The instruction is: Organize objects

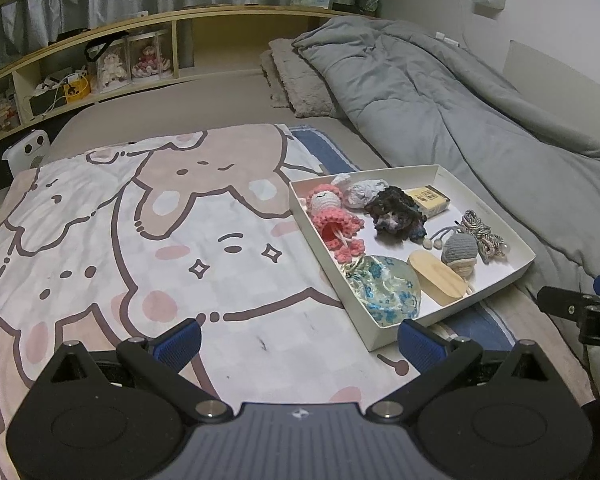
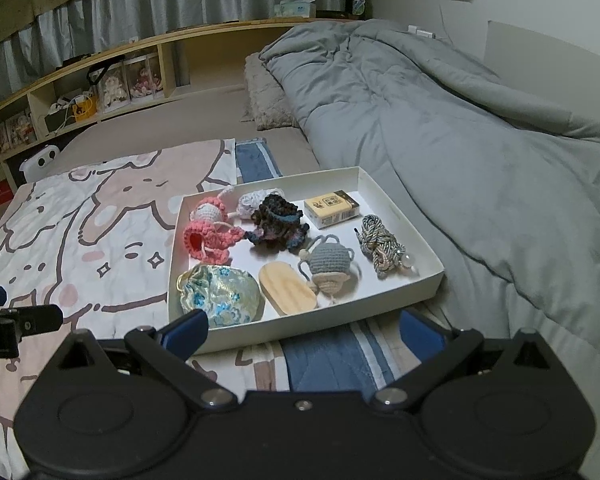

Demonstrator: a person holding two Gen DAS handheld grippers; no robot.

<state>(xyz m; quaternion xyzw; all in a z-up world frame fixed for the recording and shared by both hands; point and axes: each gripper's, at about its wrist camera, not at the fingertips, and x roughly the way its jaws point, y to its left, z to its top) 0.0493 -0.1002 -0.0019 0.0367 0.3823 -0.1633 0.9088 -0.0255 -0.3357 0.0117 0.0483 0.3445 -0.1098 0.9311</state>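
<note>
A white shallow box (image 1: 496, 280) (image 2: 412, 286) lies on the bed. It holds a pink crochet doll (image 1: 332, 220) (image 2: 208, 232), a dark crochet piece (image 1: 398, 214) (image 2: 278, 220), a small yellow carton (image 1: 428, 199) (image 2: 332, 209), a grey crochet toy (image 1: 458, 250) (image 2: 330, 264), a braided cord (image 1: 482, 232) (image 2: 380, 246), a wooden oval (image 1: 440, 278) (image 2: 288, 288) and a blue floral pouch (image 1: 384, 288) (image 2: 220, 292). My left gripper (image 1: 300, 344) is open and empty, left of the box's near corner. My right gripper (image 2: 304, 330) is open and empty, just before the box's near edge.
A cartoon bear blanket (image 1: 140, 240) (image 2: 80, 232) covers the bed's left part. A grey duvet (image 1: 480, 100) (image 2: 480, 140) is bunched on the right. A wooden shelf (image 1: 100, 60) (image 2: 100, 80) with dolls and clutter runs along the back.
</note>
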